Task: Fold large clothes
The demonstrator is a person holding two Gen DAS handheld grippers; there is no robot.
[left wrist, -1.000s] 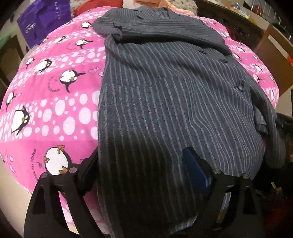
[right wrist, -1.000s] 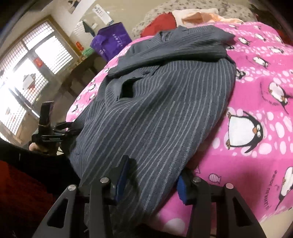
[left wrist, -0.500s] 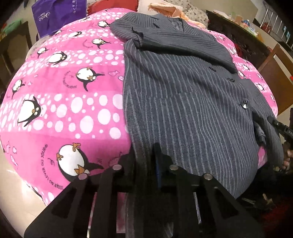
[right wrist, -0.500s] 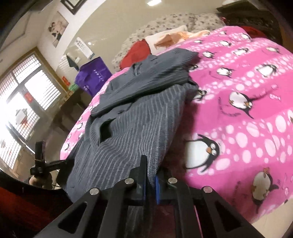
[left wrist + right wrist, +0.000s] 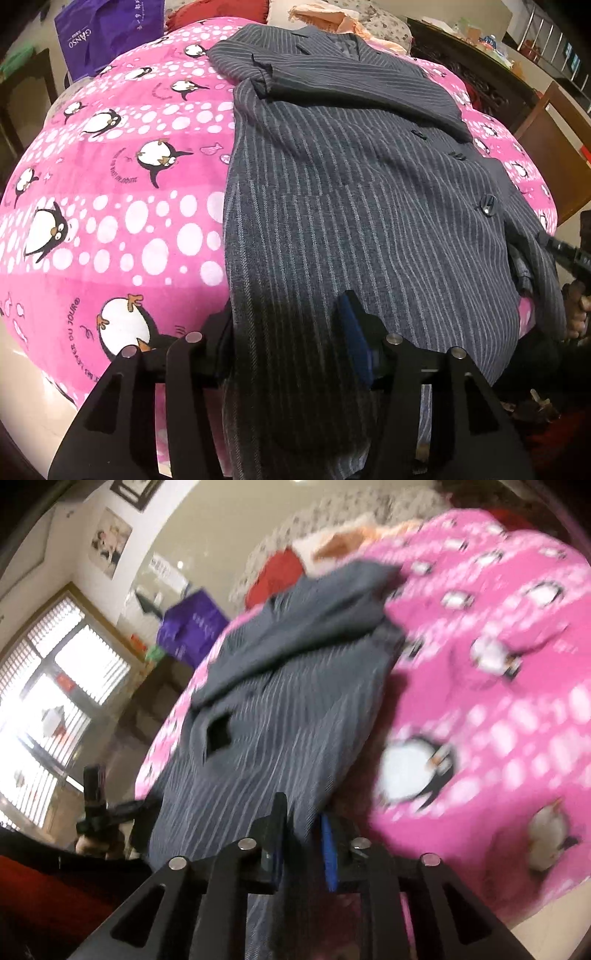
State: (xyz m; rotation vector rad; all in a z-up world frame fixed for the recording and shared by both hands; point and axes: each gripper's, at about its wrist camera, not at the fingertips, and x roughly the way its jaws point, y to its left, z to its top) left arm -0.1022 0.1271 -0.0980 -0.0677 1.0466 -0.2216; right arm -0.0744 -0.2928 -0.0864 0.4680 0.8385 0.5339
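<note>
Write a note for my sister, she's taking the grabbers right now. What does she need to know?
Left gripper: jaws have just been reopening; they straddle the near hem of the grey pinstriped suit jacket, not clamped.
Right gripper: narrow, hem cloth pinched between its jaws, which just eased slightly.
The jacket lies flat on the pink penguin-print blanket, collar at the far end, one sleeve already folded across the chest.
Left to do: re-grip the left hem corner, then probably carry the hem toward the collar.
</note>
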